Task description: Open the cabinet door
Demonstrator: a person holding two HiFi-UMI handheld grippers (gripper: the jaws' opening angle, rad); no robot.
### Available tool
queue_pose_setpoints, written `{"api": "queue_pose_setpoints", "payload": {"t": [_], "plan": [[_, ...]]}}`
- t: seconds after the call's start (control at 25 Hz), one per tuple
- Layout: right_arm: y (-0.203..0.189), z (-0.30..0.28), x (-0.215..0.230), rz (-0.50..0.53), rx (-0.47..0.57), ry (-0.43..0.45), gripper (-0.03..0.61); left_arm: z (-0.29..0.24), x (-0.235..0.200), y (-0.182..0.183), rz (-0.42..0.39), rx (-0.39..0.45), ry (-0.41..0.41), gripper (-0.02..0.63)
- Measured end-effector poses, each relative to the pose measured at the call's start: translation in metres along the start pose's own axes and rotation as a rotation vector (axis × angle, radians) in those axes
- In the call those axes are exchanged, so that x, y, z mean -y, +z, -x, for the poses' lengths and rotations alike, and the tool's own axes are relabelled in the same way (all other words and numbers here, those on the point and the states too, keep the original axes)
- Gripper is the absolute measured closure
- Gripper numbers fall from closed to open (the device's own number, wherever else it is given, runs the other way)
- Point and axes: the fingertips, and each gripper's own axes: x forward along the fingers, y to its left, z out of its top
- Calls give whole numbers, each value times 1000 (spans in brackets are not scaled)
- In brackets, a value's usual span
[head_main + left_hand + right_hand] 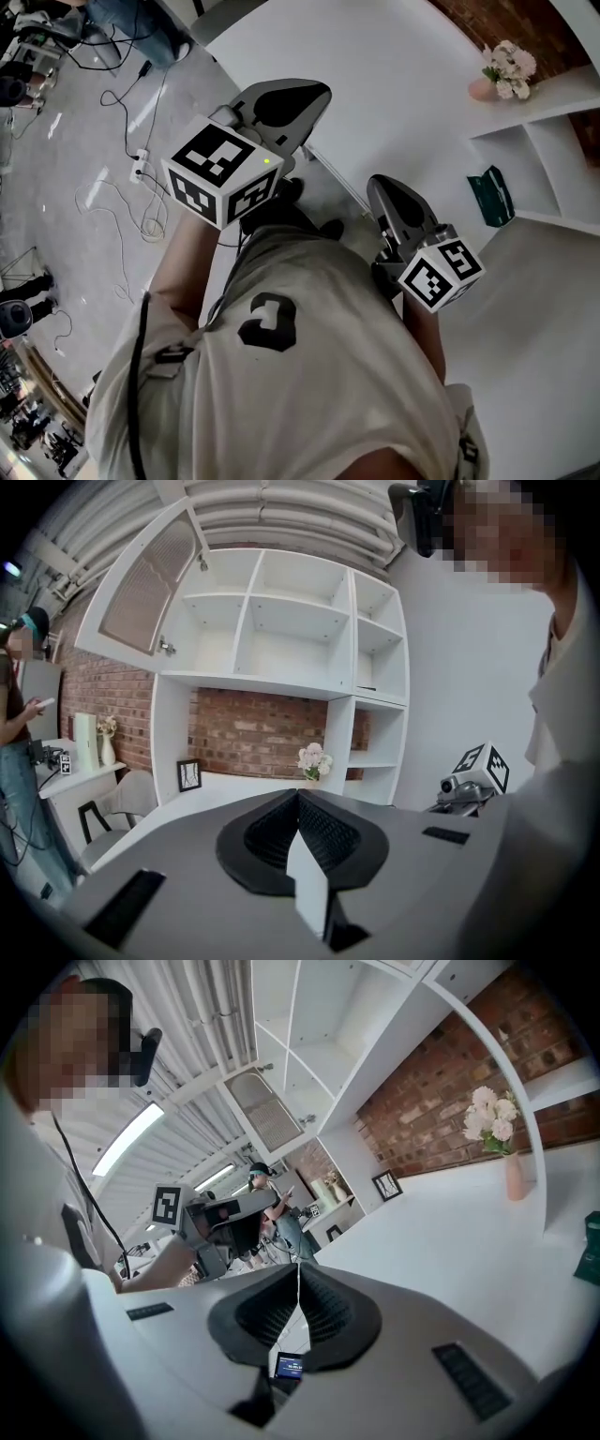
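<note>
Jaws pressed together and empty on both left gripper [298,797] and right gripper [298,1267].
I see the cabinet door [150,578] swung open at the top-left compartment of the shelf unit [349,639], well apart from both.

Brick wall [253,731] behind white counter [394,84]; cables [131,202] strewn on grey floor [66,141].

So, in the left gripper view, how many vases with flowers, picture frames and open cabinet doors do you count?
Vases with flowers: 2 (the second at the far left)
Picture frame: 1
Open door: 1
Total: 4
</note>
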Motion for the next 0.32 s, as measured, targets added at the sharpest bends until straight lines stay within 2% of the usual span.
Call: {"api": "queue_pose_setpoints", "payload": {"t": [0.32], "plan": [[7,-59,-21,19,-11,-12,548,30,-62,4,-17,39,6,597]]}}
